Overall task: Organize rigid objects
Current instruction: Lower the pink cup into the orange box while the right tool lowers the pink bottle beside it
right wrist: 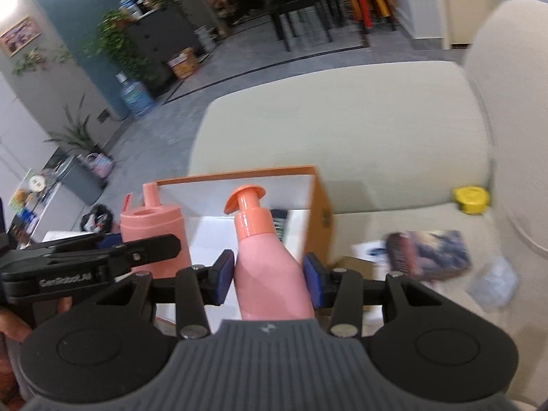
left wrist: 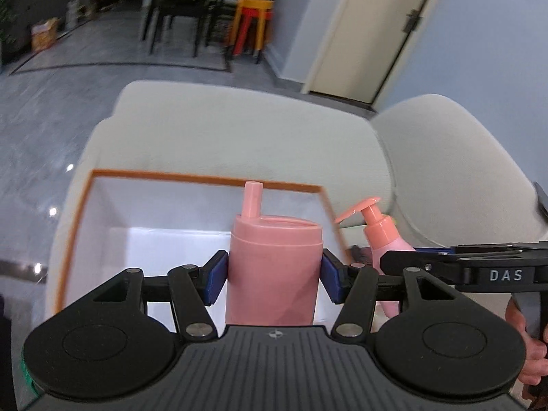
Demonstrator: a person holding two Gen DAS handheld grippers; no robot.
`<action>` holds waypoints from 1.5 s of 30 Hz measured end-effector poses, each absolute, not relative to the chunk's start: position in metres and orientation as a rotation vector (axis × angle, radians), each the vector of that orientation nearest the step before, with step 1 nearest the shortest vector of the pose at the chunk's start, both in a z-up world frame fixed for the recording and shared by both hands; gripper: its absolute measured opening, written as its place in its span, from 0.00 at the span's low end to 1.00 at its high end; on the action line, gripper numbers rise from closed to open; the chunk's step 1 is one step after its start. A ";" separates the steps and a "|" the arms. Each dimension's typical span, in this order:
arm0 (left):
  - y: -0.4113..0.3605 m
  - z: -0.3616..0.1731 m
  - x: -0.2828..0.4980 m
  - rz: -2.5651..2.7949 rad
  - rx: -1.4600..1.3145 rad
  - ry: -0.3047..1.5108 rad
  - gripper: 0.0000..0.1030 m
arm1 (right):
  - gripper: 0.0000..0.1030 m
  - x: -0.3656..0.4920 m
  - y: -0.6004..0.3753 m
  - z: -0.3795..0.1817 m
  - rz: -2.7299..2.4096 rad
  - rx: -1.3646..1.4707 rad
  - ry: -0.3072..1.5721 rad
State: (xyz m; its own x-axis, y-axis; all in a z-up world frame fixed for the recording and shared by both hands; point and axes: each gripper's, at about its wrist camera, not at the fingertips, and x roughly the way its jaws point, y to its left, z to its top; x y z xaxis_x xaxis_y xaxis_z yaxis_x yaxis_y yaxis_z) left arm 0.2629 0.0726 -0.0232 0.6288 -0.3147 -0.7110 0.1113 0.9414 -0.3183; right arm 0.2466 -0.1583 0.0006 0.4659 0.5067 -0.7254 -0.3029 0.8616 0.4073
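Both hand-held grippers carry something pink: the left gripper (left wrist: 274,275) has its blue pads pressed on the flanks of a pink tumbler (left wrist: 274,267), held upright, and the right gripper (right wrist: 269,275) pinches a pink pump bottle (right wrist: 270,267) low on its body, tilted a little. Each looks like smooth moulded plastic, stiff and probably light, though I cannot tell whether either holds liquid; the glossy walls could slip, so the grip belongs on the broad body, as here, and not on the tumbler's thin spout or the bottle's orange pump head (right wrist: 245,198), which would likely give or swivel. Just ahead of both grippers stands an open white box with an orange rim (left wrist: 205,177), resting on a beige sofa (left wrist: 239,130); the tumbler hangs over its near edge. Right of the right gripper lie a yellow round tin (right wrist: 471,198) and a blurred dark packet (right wrist: 428,253). On the neighbouring gripper's side I read "DAS" from the left view and "GenRobot.AI", faintly, from the right.
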 end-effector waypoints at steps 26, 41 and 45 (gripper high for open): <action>0.149 -0.130 0.367 -0.159 -0.302 1.191 0.63 | 0.43 0.351 -0.043 -0.121 0.321 0.422 1.214; 0.145 -0.147 0.379 -0.214 -0.288 1.212 0.63 | 0.42 0.363 -0.039 -0.124 0.324 0.441 1.251; 0.137 -0.147 0.377 -0.226 -0.291 1.216 0.63 | 0.41 0.355 -0.042 -0.112 0.317 0.427 1.198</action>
State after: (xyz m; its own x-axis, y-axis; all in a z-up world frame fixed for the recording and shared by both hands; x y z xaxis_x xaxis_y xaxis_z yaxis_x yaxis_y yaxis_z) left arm 0.3773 0.1372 -0.1465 0.3330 -0.3245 -0.8853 0.0161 0.9407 -0.3387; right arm 0.3550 -0.0423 -0.1125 0.3362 0.4554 -0.8244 -0.0126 0.8774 0.4795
